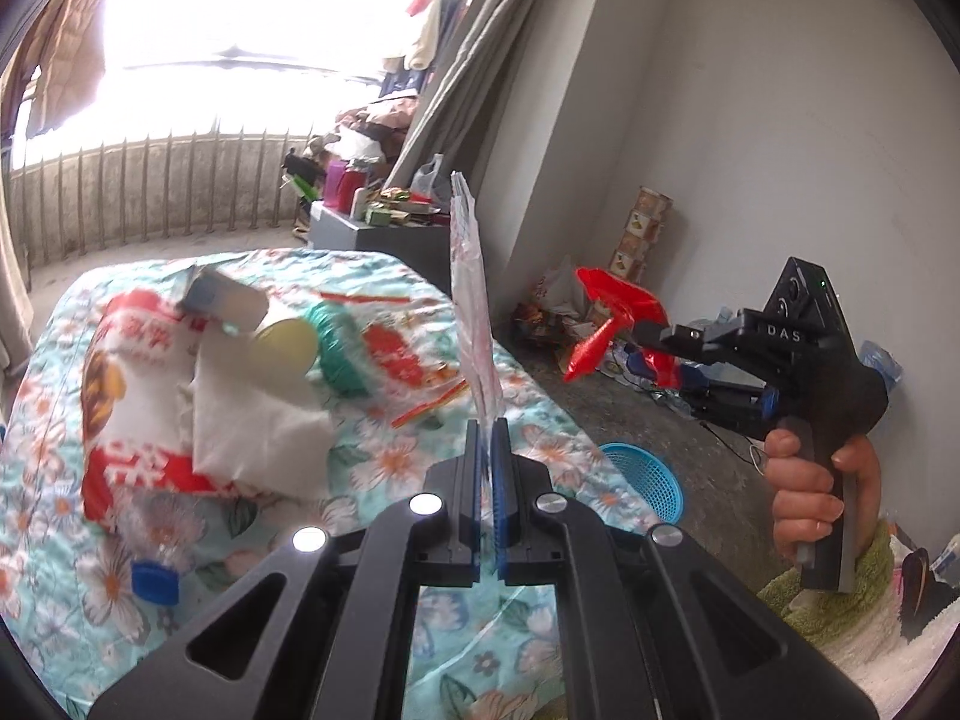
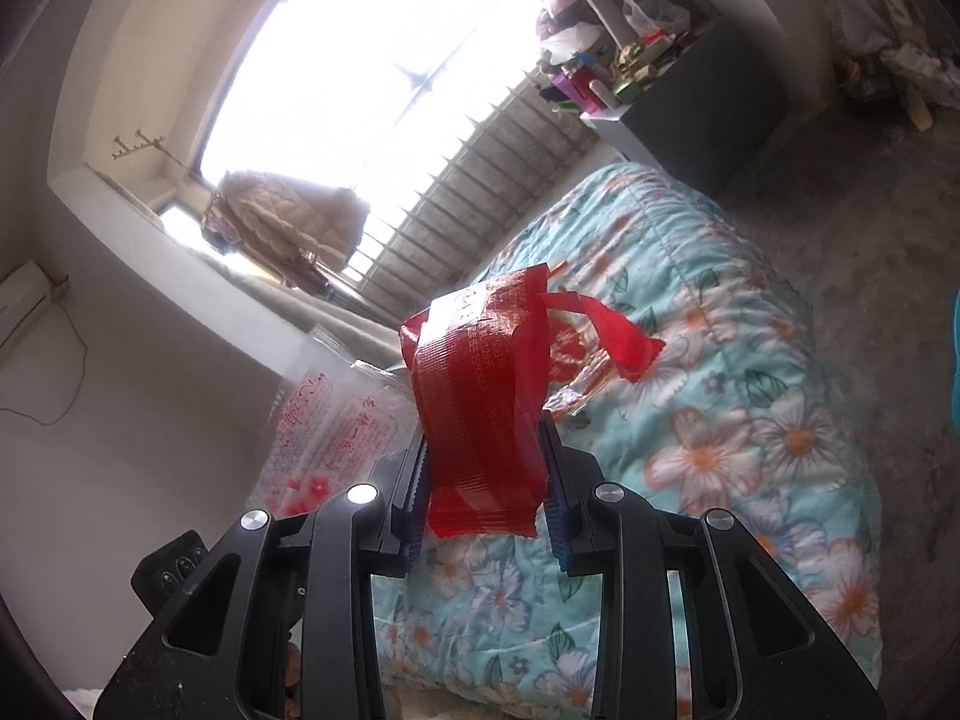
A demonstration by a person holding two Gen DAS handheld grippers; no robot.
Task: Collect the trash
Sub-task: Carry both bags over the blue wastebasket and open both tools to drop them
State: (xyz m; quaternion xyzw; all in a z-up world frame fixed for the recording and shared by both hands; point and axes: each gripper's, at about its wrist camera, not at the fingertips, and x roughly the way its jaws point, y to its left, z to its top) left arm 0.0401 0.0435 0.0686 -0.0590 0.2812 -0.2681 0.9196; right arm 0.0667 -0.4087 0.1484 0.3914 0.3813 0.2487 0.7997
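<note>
The left gripper (image 1: 485, 420) has its jaws pinched tight on the lower edge of a thin clear plastic wrapper (image 1: 471, 276) printed in red, which stands up edge-on above the bed (image 1: 78, 600) with its floral quilt. In the right wrist view that same wrapper (image 2: 336, 420) shows broadside, just left of the other tool.

The right gripper (image 2: 486, 456), gripped by a hand (image 1: 810, 492) in a green fleece sleeve, holds a red snack wrapper (image 2: 480, 396) between jaws set narrowly apart; the wrapper bulges up past the fingertips, a torn strip curling off to the right. From the left wrist view this wrapper (image 1: 600, 342) hangs over the grey floor beside the bed.

More litter lies on the quilt: a large red-and-white snack bag (image 1: 138, 372), crumpled white tissue (image 1: 252, 420), a yellow-capped item (image 1: 288, 342), something green and ribbed (image 1: 339, 354) (too blurred to name), and a clear bottle with a blue cap (image 1: 155, 582). A blue mesh basket (image 1: 651, 480) sits on the floor close against the bed's side.
</note>
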